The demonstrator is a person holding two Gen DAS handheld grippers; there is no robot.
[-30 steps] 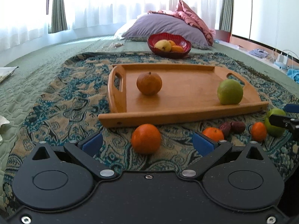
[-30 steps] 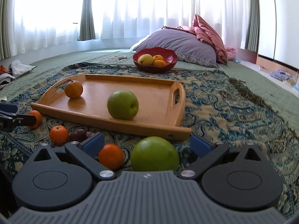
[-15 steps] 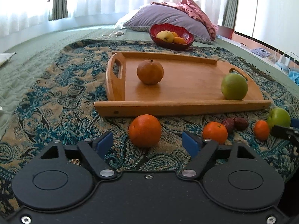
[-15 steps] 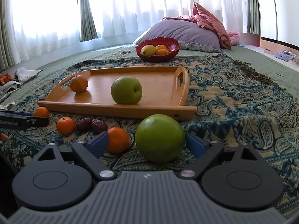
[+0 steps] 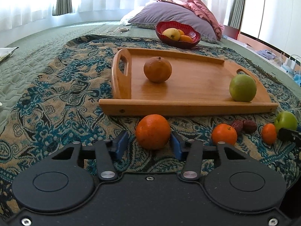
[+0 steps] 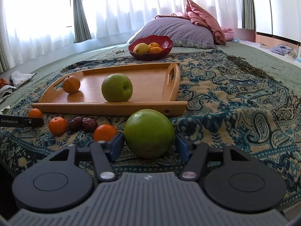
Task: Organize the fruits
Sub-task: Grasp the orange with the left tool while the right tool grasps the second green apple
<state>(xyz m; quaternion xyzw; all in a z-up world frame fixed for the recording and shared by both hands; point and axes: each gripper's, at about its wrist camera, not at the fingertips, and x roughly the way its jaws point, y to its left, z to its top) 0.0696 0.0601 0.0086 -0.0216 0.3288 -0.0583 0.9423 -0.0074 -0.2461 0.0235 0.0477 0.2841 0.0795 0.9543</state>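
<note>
A wooden tray [image 5: 197,79] [image 6: 150,79] lies on a patterned blanket and holds a dull orange [image 5: 157,72] [image 6: 71,84] and a green apple [image 5: 242,88] [image 6: 116,87]. My left gripper [image 5: 149,146] is open, its blue pads either side of an orange [image 5: 152,137] on the blanket; the right pad looks to touch it, the left stands off. My right gripper [image 6: 149,146] is open around a large green apple [image 6: 149,136] in front of the tray; small gaps show at both pads.
Small tangerines [image 5: 224,134] [image 5: 269,133] [image 6: 57,125] [image 6: 105,132] and two dark dates [image 5: 244,125] [image 6: 82,123] lie in front of the tray. A red bowl [image 5: 177,34] [image 6: 150,47] of fruit and pillows [image 5: 173,17] sit behind it.
Both grippers have moved forward and lower, so the orange and the large green apple now sit between their pads. Both jaws have narrowed toward the fruit.
</note>
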